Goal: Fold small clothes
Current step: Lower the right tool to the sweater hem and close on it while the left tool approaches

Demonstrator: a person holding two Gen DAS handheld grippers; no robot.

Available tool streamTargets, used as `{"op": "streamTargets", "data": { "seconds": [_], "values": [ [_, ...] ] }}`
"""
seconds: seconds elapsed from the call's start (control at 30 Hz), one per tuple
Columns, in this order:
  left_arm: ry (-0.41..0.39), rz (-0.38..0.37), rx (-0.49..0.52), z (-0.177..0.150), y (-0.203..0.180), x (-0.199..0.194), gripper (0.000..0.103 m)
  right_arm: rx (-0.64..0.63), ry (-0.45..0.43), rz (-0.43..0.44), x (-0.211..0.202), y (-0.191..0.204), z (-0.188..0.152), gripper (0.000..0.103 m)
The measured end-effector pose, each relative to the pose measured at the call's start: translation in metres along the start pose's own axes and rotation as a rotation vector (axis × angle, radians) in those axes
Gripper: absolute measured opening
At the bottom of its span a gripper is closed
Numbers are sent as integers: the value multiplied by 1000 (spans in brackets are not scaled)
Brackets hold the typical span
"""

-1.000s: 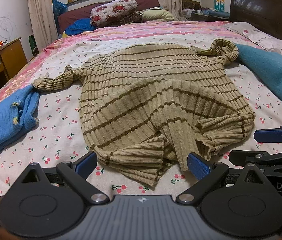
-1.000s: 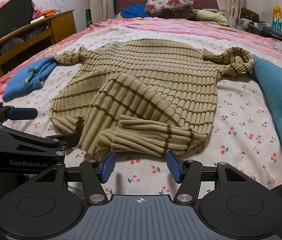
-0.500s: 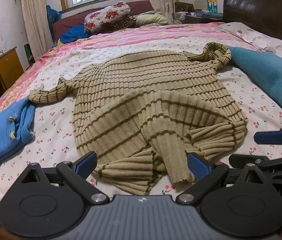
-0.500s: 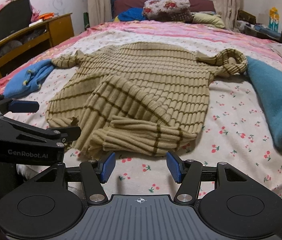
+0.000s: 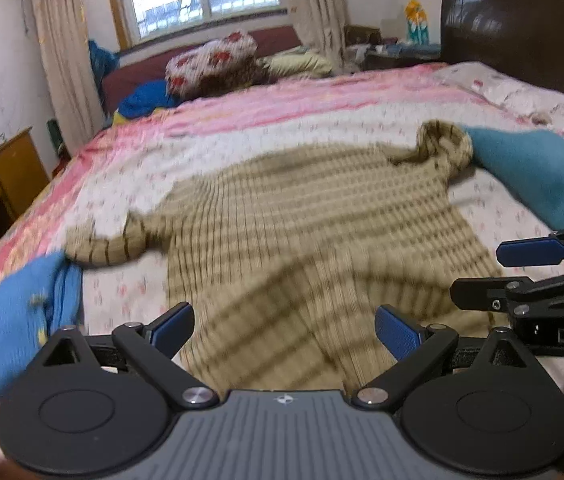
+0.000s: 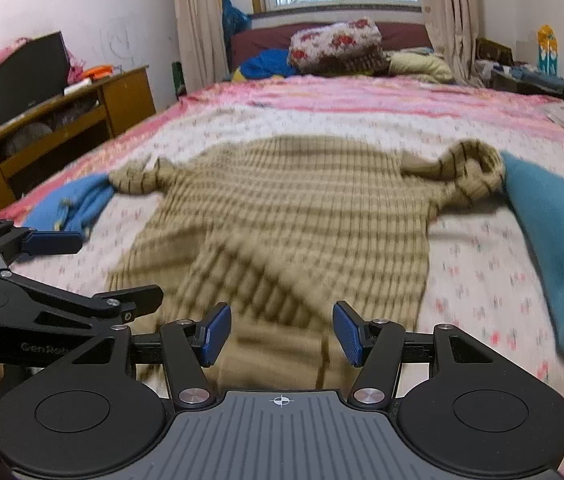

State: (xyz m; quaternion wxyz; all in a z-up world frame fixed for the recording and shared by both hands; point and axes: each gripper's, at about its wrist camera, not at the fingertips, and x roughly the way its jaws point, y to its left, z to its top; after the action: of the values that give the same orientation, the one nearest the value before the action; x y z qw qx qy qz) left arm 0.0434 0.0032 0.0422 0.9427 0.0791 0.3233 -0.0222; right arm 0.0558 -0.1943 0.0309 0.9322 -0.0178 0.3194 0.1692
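Sweater [image 5: 314, 248] flat on bed [image 5: 282, 120], near hem bunched, one sleeve folded in; main folds not yet done. Left gripper [image 5: 284, 330] and right gripper [image 6: 280, 334] spread wide over hem, holding nothing.

A tan ribbed sweater [image 5: 314, 216] with thin dark brown stripes lies spread flat on the bed [image 5: 266, 128], hem end nearest both cameras. Its lower part is folded up over the body in diagonal pleats, blurred in both views. One sleeve [image 6: 138, 178] stretches out to the left; the other [image 6: 466, 168] is curled into a loop at the right.
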Motion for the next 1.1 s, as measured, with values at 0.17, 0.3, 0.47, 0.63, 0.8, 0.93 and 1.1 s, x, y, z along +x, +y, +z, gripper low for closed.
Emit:
{"op": "streamTargets", "data": {
  "seconds": [0.17, 0.3, 0.47, 0.63, 0.8, 0.93, 1.1],
  "values": [
    [-34, -11, 9, 38, 25, 33, 102, -10, -14, -6, 29, -21, 46, 56],
    [-33, -7, 10, 69, 49, 73, 102, -20, -21, -38, 72, -45, 98, 56],
    [-63, 7, -1, 113, 80, 127, 102, -41, -10, -55, 141, -72, 160, 55],
    [-68, 3, -9, 153, 110, 188, 102, -8, 63, -42, 223, -100, 203, 52],
    [-23, -56, -63, 178, 133, 246, 102, -1, 174, 8, 277, -121, 208, 53],
    [36, -122, -80, 183, 139, 282, 102, -89, 254, 100, 292, -119, 201, 56],
    [148, -163, -19, 165, 131, 304, 102, -245, 345, 153, 301, -93, 184, 58]
  ]
}}
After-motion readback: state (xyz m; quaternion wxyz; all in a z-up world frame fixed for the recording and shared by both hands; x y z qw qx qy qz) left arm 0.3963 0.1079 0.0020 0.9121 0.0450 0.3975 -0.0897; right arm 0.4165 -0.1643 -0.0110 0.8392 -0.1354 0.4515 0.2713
